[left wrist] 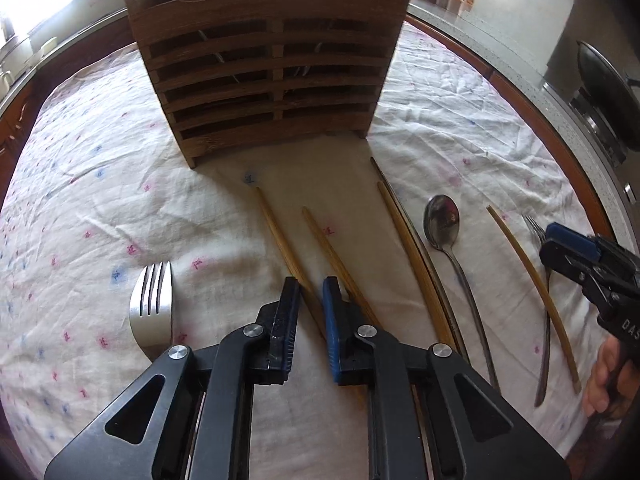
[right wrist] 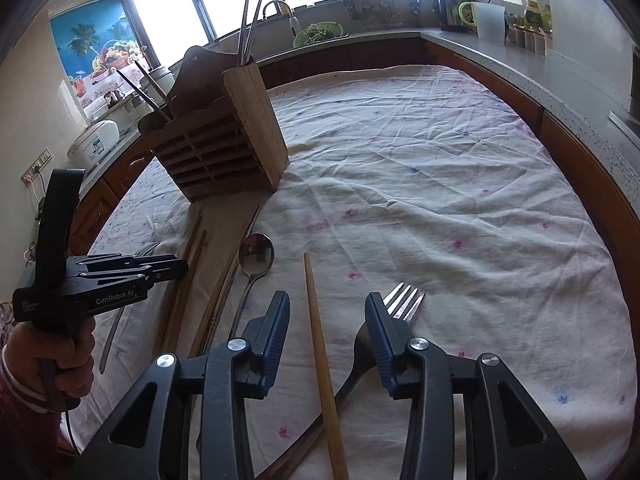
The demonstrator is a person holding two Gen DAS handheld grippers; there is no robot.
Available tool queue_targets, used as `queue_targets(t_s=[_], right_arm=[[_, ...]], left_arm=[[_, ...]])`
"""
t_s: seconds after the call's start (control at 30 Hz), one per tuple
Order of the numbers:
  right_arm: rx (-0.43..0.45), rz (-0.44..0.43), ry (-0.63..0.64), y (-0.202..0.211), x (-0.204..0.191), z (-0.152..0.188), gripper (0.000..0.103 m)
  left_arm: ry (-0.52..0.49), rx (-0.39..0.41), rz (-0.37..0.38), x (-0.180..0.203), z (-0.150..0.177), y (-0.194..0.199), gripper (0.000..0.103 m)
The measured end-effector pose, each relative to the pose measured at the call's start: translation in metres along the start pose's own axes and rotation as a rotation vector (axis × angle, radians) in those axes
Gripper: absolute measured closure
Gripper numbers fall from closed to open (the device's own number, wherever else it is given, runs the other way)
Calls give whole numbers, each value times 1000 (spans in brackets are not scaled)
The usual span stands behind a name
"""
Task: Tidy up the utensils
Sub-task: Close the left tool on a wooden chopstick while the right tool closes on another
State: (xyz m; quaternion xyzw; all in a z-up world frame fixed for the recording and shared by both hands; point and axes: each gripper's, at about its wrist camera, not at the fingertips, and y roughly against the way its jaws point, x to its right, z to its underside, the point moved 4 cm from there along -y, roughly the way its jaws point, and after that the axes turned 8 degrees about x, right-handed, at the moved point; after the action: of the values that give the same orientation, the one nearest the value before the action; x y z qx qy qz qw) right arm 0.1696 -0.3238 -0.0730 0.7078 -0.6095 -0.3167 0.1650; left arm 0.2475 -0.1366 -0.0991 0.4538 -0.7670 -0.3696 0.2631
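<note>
progress: early-to-mid stage is being judged; some pieces are already standing in the wooden utensil holder (left wrist: 264, 80), most are still lying loose on the cloth-covered tabletop (right wrist: 440, 160).
holder: is being seen upright, toward the far edge of the tabletop; slatted front, compartments open at the top.
done: at least four handles are being counted sticking out of the holder in the right wrist view, two metal ones (right wrist: 247, 20) at one end, two dark ones (right wrist: 148, 92) at the other. Contents lower down cannot be told.
left to do: eight loose pieces are being counted, all in the near half of the tabletop, in front of the holder.
chopsticks: five loose; four light wood, one dark (left wrist: 394, 196) lying against a light one.
forks: two; one (left wrist: 152, 304) toward the near left edge, one (right wrist: 404, 300) toward the near right.
spoon: one (left wrist: 442, 220), between the chopstick pair and the right-hand chopstick.
left gripper (left wrist: 312, 296): jaws are being held narrow around the leftmost chopstick (left wrist: 276, 236); whether the pads are actually pressing on it cannot be told.
right gripper (right wrist: 326, 320): jaws are being held released, wide apart, straddling the rightmost chopstick (right wrist: 316, 340) with no pad contact; right finger is hanging over the fork's neck.
step in hand: a two-handed chopstick pickup is being judged likely.
</note>
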Motion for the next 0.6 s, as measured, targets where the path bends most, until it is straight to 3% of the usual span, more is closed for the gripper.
queue_targets(t_s=[0.13,0.3,0.5,0.6], right_arm=[[-40,-7,35,-13,-2,1,63],[-82,-11,90,-28,-8,-2,64],[-155,-1,164,-46,-17,-1,81],[-169,-6,170,-50,-17,-3,81]], left_arm=[[8,-34,35,-7,-1,2,89],[31,-37,5,-12,-11,-6,90],[-4,-52,4,-8,-27,-18,90],[-5,-65,12,-9,-35,-25,90]])
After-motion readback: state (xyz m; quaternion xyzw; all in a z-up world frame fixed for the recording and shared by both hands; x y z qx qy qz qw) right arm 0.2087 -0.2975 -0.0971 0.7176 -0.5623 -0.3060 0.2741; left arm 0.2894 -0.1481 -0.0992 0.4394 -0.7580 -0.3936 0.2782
